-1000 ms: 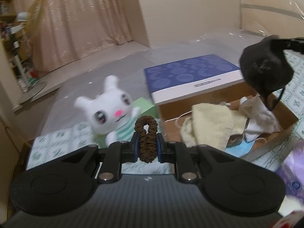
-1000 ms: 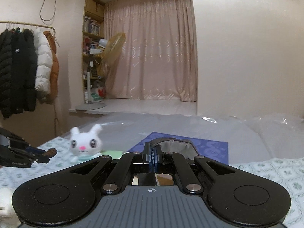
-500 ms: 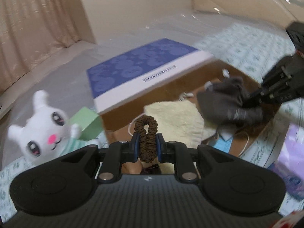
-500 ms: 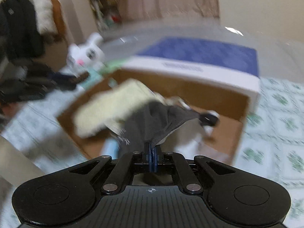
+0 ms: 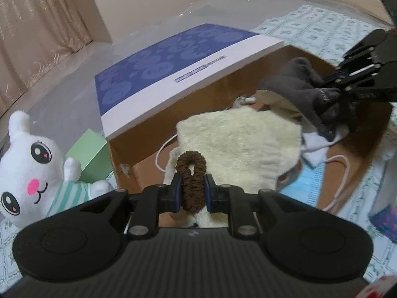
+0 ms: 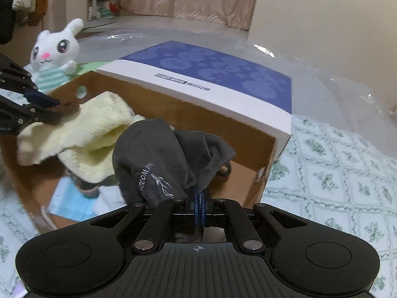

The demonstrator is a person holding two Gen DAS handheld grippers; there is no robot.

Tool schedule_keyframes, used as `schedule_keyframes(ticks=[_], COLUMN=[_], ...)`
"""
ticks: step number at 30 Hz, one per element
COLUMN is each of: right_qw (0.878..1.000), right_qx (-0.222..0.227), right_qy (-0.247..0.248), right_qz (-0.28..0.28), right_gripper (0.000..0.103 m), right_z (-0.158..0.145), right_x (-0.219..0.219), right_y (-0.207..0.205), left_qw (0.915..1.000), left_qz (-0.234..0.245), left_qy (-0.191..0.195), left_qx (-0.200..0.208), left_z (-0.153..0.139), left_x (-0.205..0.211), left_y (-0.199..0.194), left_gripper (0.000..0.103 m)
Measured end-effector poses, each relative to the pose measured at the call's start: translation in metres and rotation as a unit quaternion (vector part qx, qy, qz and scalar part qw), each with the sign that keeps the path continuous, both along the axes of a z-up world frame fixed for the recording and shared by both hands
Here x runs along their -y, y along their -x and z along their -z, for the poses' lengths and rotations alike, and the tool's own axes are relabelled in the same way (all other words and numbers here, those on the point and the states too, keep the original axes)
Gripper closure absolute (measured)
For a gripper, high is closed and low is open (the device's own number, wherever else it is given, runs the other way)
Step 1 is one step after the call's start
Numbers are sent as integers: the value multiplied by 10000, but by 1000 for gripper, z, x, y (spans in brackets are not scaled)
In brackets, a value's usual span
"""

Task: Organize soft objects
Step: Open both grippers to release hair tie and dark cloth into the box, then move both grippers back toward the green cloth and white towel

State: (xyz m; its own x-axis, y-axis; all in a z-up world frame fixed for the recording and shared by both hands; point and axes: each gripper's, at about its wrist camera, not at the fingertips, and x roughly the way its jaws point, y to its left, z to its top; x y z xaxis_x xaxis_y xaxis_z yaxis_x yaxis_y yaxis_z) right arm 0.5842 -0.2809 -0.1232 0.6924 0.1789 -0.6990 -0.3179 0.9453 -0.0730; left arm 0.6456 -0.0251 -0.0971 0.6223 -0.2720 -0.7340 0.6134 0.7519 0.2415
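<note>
Left wrist view: one brown hair scrunchie (image 5: 190,182) stands upright, clamped between the two blue pads of the left tongs (image 5: 191,188), which point steeply down over the near edge of one open cardboard box (image 5: 250,74). The box's one lid (image 5: 173,67), blue with round prints and a white band, stands open at the back. Inside lie one cream fleecy cloth (image 5: 238,144), one pale blue face mask (image 5: 310,186) with a white ear loop, and some white fabric (image 5: 315,146). At the right, the right tongs (image 5: 335,88) reach in from above, pinching one dark grey sock (image 5: 297,84) that rests against the cream cloth. Outside the box on the left sit one white plush rabbit (image 5: 27,159) in a green-striped shirt and one small green box (image 5: 86,154) just behind it, on a bed cover with a green floral print (image 5: 322,19).

Right wrist view: the right tongs (image 6: 197,206) are pressed together on a fold of the grey sock (image 6: 158,164), angled down into the cardboard box (image 6: 215,124). The sock bunches over the cream cloth (image 6: 82,134), with the blue mask (image 6: 69,203) below it. At the left edge the left tongs (image 6: 53,104) hold the brown scrunchie (image 6: 68,105) above the cloth. The one rabbit (image 6: 53,54) sits beyond the box's far left corner.
</note>
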Motion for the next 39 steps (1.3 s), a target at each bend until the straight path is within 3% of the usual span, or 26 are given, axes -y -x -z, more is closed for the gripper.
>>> schedule_keyframes(ticks=[3, 5, 12, 17, 22, 26, 31, 39], right_qw=[10000, 10000, 9979, 9945, 9881, 9917, 9967, 9957], right_qx=[28, 61, -80, 308, 715, 291, -233, -1], right_qy=[-30, -69, -637, -990, -1361, -1082, -402, -822], right_qz=[-6, -6, 61, 132, -89, -628, -666, -438], right_gripper=[100, 100, 98, 90, 90, 90, 90, 86], right_z=[2, 2, -12, -38, -50, -28, 2, -27], right_x=[-1, -1, 17, 28, 22, -5, -23, -10], right_y=[-3, -4, 3, 17, 22, 20, 9, 25], left_qw=[9998, 9995, 9985, 9978, 9958, 9967, 9970, 9941], left_qz=[-210, -307, -379, -324, -465, -517, -525, -725], left_qy=[-73, -109, 392, 579, 789, 629, 560, 798], left_qx=[-6, -8, -108, 25, 22, -50, -36, 119], left_z=[5, 6, -11, -27, -34, -25, -20, -46], left_x=[0, 0, -17, -31, -40, -39, -37, -46], left_y=[-8, -11, -4, 4, 5, 5, 9, 22], left_gripper=[82, 74, 48, 48, 51, 54, 54, 54])
